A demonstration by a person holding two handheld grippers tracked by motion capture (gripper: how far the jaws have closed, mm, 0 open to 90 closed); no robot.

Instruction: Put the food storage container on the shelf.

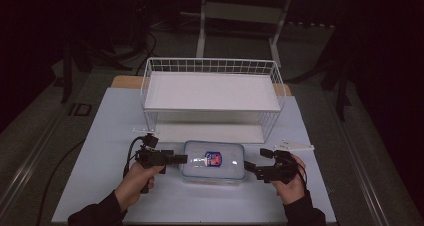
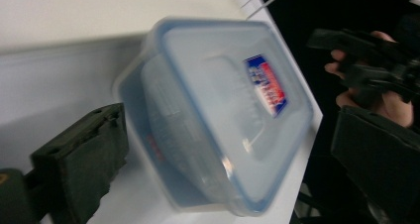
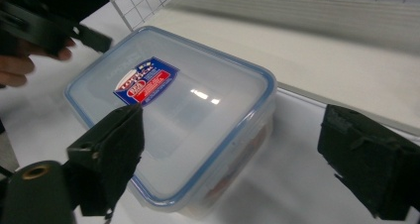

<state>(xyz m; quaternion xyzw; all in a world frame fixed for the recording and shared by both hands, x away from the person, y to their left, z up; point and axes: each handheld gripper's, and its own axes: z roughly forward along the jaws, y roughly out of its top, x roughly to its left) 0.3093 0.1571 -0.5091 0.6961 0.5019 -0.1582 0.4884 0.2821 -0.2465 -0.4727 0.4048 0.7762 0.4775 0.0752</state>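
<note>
A clear plastic box (image 1: pixel 213 161) with a blue-rimmed lid and a red-and-blue label lies flat on the white table in front of the wire basket. My left gripper (image 1: pixel 181 159) is level at the box's left end. In the left gripper view its jaws stand wide, with the box (image 2: pixel 218 115) between them and the right jaw well clear of it. My right gripper (image 1: pixel 248 165) points at the box's right end. Its jaws are open in the right gripper view, with a corner of the box (image 3: pixel 183 110) between them and neither pad pressing on it.
A white wire basket (image 1: pixel 150 78) with a flat white shelf on top stands just behind the box. The white table (image 1: pixel 100 186) has bare room to the left, right and front. Cables trail from the left gripper off the left side.
</note>
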